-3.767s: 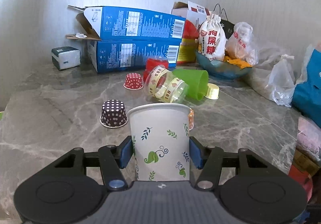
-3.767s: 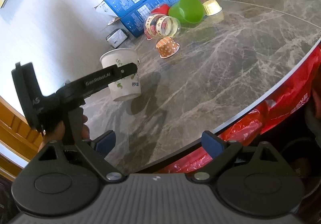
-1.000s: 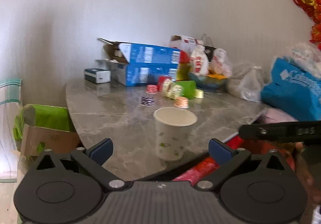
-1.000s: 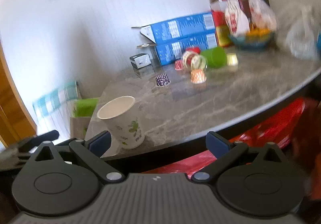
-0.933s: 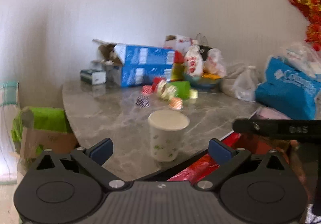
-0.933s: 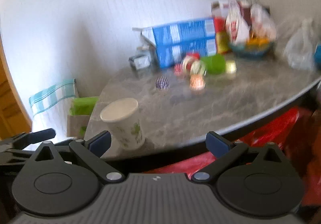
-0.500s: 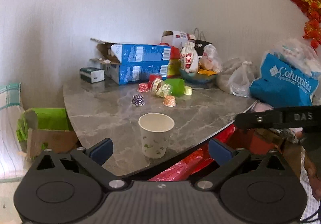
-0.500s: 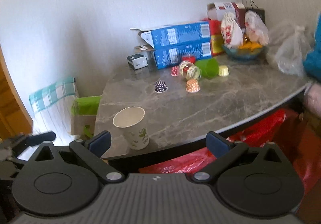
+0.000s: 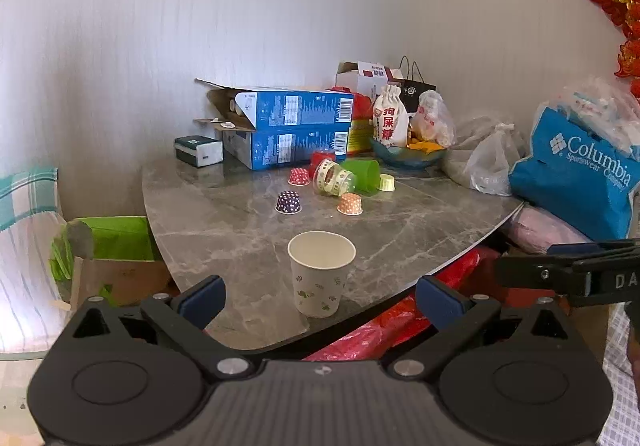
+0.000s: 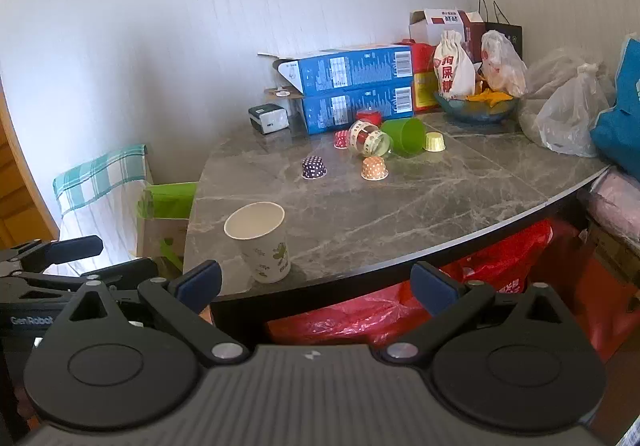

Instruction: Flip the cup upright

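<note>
A white paper cup with green leaf prints stands upright, mouth up, near the front edge of the grey marble table. It also shows in the right wrist view. My left gripper is open and empty, held back off the table's edge, apart from the cup. My right gripper is open and empty, also back from the edge, to the cup's right. Each gripper shows at the side of the other's view.
Small cupcake liners, a clear cup with tape and a green cup on its side lie mid-table. Blue boxes, a bowl and bags stand at the back. A red bag hangs below the edge.
My left gripper let go of the cup and both grippers drew back from the table. The cup stays upright where it was set.
</note>
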The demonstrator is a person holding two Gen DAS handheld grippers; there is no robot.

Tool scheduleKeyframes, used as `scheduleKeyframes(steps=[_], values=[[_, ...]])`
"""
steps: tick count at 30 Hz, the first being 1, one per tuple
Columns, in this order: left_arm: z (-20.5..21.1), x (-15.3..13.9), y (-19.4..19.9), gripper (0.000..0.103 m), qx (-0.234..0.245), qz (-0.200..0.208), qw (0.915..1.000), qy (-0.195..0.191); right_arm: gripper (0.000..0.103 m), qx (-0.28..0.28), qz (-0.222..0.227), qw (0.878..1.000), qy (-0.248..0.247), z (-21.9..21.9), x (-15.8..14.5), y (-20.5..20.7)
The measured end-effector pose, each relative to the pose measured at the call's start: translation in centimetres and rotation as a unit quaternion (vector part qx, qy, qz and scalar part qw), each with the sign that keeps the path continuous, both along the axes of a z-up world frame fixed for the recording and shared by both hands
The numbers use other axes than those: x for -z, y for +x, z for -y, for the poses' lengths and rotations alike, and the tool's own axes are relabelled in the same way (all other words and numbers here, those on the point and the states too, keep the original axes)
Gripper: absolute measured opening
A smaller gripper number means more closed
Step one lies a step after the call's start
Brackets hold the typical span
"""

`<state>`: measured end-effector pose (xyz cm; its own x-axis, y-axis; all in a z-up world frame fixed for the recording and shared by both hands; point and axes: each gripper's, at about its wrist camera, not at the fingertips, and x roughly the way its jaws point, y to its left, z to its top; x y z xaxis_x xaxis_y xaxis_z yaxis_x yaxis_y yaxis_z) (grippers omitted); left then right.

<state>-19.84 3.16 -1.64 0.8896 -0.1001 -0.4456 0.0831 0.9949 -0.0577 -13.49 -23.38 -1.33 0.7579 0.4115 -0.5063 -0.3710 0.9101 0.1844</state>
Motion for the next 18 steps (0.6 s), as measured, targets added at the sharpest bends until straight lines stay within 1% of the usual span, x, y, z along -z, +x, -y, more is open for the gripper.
scheduleKeyframes(steps=[5, 10, 18], values=[[0.29, -0.1, -0.24, 0.102, 0.002, -0.003, 1.0, -0.003, 0.102, 0.003, 0.007, 1.0, 0.0, 0.46, -0.42, -0.36], [0.7, 0.02, -0.36, 0.102, 0.004, -0.013, 0.9999, -0.001, 0.102, 0.003, 0.001, 1.0, 0.003, 0.58, -0.25, -0.28], [0.82, 0.03, -0.51, 0.102, -0.002, -0.013, 0.9999, -0.001, 0.102, -0.002, -0.002, 1.0, 0.003, 0.31, -0.11, 0.03]])
